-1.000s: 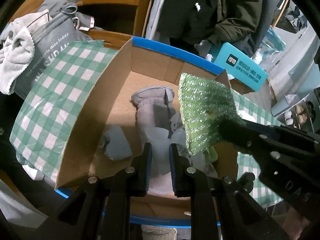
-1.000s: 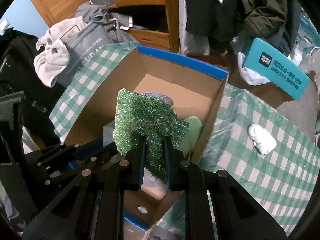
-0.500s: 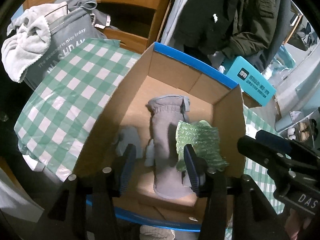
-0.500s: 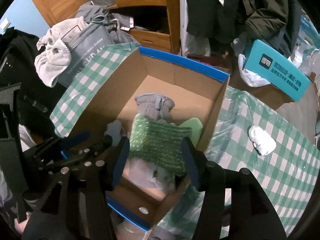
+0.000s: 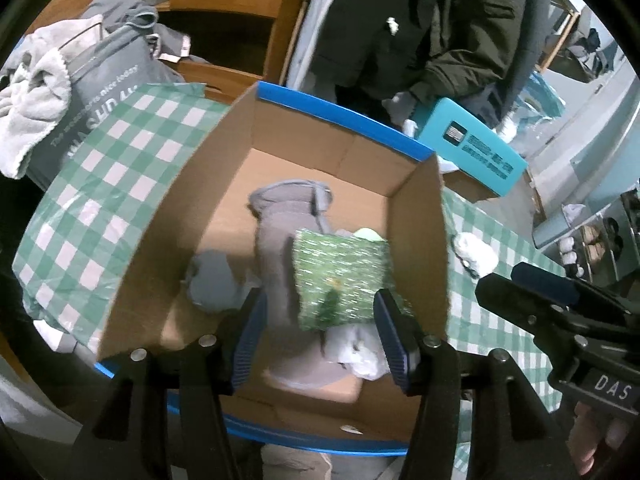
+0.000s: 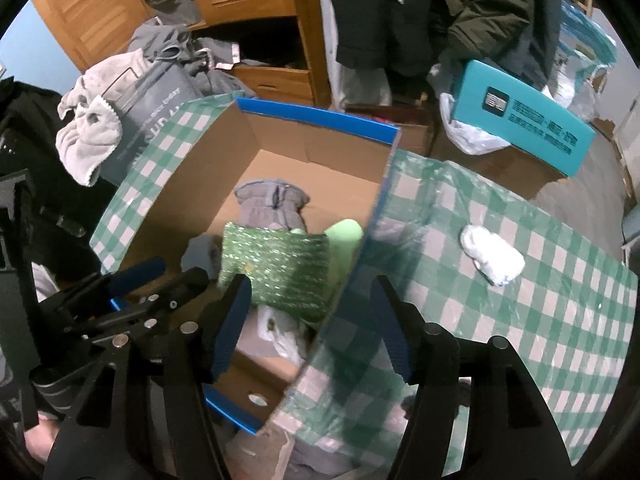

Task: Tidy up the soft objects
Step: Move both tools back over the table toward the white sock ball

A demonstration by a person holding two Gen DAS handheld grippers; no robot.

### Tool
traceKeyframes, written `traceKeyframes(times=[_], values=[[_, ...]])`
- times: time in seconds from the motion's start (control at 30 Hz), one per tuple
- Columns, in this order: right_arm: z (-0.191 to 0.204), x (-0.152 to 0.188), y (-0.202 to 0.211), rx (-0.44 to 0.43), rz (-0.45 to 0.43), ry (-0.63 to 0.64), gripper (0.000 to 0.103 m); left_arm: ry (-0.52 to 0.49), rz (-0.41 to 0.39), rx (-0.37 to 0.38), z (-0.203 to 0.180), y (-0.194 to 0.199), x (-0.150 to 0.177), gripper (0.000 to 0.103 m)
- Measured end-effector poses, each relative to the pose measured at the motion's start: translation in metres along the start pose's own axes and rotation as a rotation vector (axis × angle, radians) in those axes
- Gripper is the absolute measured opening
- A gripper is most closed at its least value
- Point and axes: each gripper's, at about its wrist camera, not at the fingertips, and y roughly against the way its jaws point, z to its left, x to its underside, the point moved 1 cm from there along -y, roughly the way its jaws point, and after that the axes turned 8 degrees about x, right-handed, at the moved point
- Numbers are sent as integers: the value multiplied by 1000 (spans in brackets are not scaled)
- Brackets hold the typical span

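Observation:
A sparkly green cloth (image 5: pixel 340 276) (image 6: pixel 276 272) lies loose in the cardboard box (image 5: pixel 420 240) (image 6: pixel 192 184), on top of a grey fleece piece (image 5: pixel 280 232) (image 6: pixel 272 204) and beside a pale green item (image 6: pixel 344 240). A small grey cloth (image 5: pixel 212 276) rests at the box's left. My left gripper (image 5: pixel 320 336) hovers over the box, its jaws opening and nothing pressed between them. My right gripper (image 6: pixel 308 332) hangs over the box's right wall, jaws opening too, holding nothing. A white bundle (image 6: pixel 492 260) (image 5: pixel 476 252) lies on the green checked tablecloth (image 6: pixel 540 300).
A teal carton (image 6: pixel 524 120) sits behind the table on the right. A grey bag (image 5: pixel 104 92) draped with a light towel (image 5: pixel 32 100) stands at the left. Dark coats (image 5: pixel 420 20) hang behind, next to a wooden cabinet (image 6: pixel 240 0).
Both grippers went from shut to open. The right one let go of the green cloth, which dropped onto the grey piece in the box, then shifted right toward the box wall.

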Motion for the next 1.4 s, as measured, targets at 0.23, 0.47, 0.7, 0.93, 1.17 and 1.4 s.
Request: traceKeyframes(times=[0.23, 0.47, 0.7, 0.93, 1.17, 1.4], values=[[-29, 11, 9, 25, -5, -49, 63, -73, 25, 23, -28, -8, 8, 57], [-53, 25, 14, 47, -2, -91, 64, -124, 49, 61, -54, -15, 17, 57], [-71, 39, 14, 53, 13, -117, 64, -166, 75, 80, -76, -24, 28, 57], [-94, 58, 6, 79, 42, -152, 64, -218, 102, 100, -100, -33, 39, 57], [-121, 75, 3, 94, 64, -206, 64, -278, 139, 127, -127, -43, 55, 58], [-145, 92, -2, 113, 83, -249, 64, -334, 186, 137, -150, -58, 72, 60]])
